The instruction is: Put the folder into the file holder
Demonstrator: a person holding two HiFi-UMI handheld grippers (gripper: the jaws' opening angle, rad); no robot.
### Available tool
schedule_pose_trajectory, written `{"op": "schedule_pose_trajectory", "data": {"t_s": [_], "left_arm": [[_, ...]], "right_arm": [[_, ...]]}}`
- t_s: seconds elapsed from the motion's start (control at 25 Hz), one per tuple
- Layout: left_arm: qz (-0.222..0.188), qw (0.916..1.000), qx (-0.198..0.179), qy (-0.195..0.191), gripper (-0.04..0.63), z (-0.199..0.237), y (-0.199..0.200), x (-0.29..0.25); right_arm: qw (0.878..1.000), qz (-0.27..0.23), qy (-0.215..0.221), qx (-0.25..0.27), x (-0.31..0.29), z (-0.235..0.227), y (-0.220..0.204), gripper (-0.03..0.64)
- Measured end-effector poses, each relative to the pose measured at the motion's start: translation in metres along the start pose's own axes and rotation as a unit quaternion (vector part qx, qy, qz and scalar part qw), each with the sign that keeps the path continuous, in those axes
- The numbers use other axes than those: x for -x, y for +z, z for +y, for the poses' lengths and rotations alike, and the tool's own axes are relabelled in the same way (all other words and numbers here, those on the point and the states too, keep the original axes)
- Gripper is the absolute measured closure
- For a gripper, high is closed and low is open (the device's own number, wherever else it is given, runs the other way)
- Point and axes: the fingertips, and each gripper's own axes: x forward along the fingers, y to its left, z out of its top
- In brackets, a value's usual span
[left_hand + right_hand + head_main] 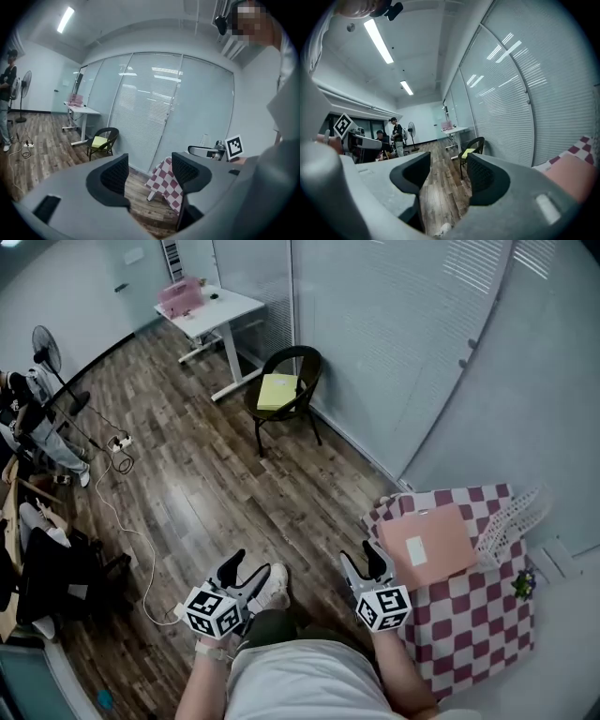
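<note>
Right gripper view: folder (576, 178) blurred, cut off at right edge.

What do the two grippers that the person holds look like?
Both the left gripper and the right gripper have a pale grey body, two black jaws textured inside, and a white cube with black square markers. The person wears a light shirt.

One folder (425, 545), one file holder (511, 519), one chair (286, 390), two tongs (246, 570) (364, 563).
</note>
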Motion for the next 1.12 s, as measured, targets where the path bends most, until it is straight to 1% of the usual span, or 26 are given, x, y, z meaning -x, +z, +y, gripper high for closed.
{"op": "schedule_pose_trajectory", "data": {"t_s": [0.2, 0.36, 0.48, 0.64, 0.76, 0.92, 1.0, 1.12], "left_arm": [[0.018, 0.9992, -0.002, -0.036, 0.310, 0.018, 0.017, -0.070], [0.042, 0.9962, -0.012, -0.075, 0.310, 0.036, 0.042, -0.131], [0.065, 0.9907, -0.023, -0.117, 0.310, 0.049, 0.062, -0.179], [0.096, 0.9790, -0.037, -0.176, 0.310, 0.055, 0.081, -0.241], [0.123, 0.9651, -0.051, -0.225, 0.310, 0.049, 0.088, -0.285], [0.161, 0.9405, -0.059, -0.293, 0.308, 0.029, 0.088, -0.334], [0.183, 0.9258, -0.062, -0.325, 0.308, 0.012, 0.083, -0.352], [0.219, 0.8980, -0.076, -0.374, 0.310, -0.019, 0.065, -0.371]], "right_arm": [[0.999, 0.002, -0.040, -0.015, -0.034, -0.051, 0.008, 0.379], [0.997, 0.002, -0.074, -0.021, -0.070, -0.090, 0.026, 0.380], [0.993, -0.004, -0.112, -0.030, -0.092, -0.116, 0.042, 0.380], [0.984, -0.011, -0.173, -0.050, -0.107, -0.154, 0.055, 0.380], [0.973, -0.017, -0.222, -0.065, -0.107, -0.181, 0.058, 0.380], [0.952, -0.019, -0.293, -0.089, -0.092, -0.205, 0.054, 0.380], [0.939, -0.021, -0.328, -0.103, -0.077, -0.214, 0.048, 0.380], [0.914, -0.020, -0.385, -0.127, -0.045, -0.220, 0.033, 0.380]]}}
